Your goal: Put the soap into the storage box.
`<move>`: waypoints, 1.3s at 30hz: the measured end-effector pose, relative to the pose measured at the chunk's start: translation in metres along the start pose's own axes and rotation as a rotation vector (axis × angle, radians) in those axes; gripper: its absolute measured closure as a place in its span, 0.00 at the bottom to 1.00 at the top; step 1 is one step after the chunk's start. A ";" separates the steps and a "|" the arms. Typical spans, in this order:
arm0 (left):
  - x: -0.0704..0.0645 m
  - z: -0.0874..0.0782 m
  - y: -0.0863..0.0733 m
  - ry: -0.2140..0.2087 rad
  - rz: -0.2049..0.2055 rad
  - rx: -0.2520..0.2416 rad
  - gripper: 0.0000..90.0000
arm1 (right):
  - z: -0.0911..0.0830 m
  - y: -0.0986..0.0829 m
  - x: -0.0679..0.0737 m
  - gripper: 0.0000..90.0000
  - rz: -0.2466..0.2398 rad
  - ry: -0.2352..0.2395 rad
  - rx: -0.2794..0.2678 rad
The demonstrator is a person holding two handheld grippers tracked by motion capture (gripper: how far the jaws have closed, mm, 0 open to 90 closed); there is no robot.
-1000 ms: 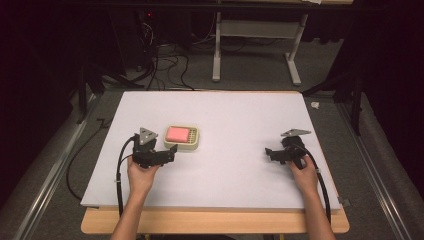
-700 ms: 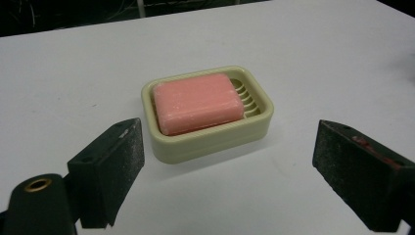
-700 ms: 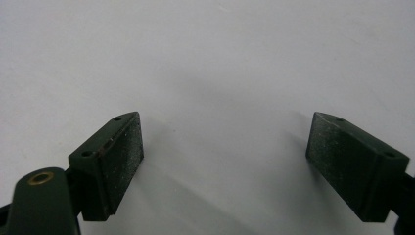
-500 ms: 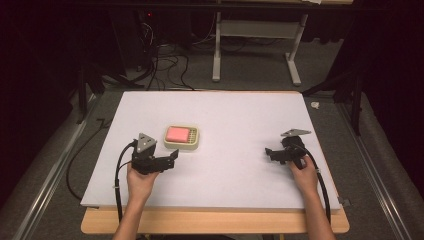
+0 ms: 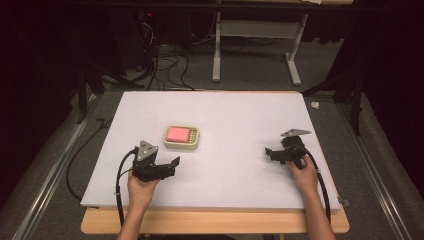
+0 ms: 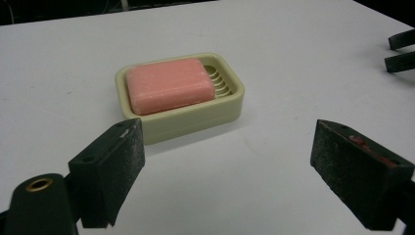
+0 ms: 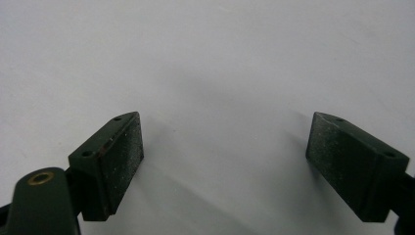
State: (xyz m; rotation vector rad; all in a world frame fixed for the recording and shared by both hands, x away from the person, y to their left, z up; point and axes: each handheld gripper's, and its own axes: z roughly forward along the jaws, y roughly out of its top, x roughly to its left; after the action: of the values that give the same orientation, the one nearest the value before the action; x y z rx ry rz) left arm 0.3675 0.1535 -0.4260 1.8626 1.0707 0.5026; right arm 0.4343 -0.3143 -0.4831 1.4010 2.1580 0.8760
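The left gripper (image 5: 172,162) has drawn back nearer the person, away from the soap (image 6: 169,85) in its dish (image 6: 230,100). Its jaws gape wide, aimed there, likely for a grab. The right gripper (image 5: 268,152) rests far right, equally wide, empty.

both grippers are black, each trailing a black cable. the left gripper (image 5: 172,163) and right gripper (image 5: 268,152) each carry a grey three-cornered plate. the jaw pads are dark and speckled, with small screw holes and a brass eyelet.
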 end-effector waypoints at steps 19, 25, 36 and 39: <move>-0.012 0.017 -0.003 -0.050 0.042 0.055 0.16 | 0.000 0.000 0.000 0.16 -0.001 0.000 0.000; -0.015 0.023 -0.004 -0.052 0.057 0.077 0.16 | 0.000 0.000 0.000 0.16 -0.001 0.000 0.000; -0.018 0.036 -0.007 -0.047 0.064 0.108 0.16 | 0.000 0.000 0.000 0.16 0.001 0.000 0.000; -0.019 0.040 -0.007 -0.042 0.065 0.108 0.17 | 0.000 0.000 0.000 0.16 -0.001 0.000 0.000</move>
State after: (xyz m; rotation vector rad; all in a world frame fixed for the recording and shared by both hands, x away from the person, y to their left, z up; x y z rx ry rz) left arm 0.3817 0.1196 -0.4508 1.9995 1.0304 0.4488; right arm 0.4342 -0.3143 -0.4831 1.4002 2.1580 0.8755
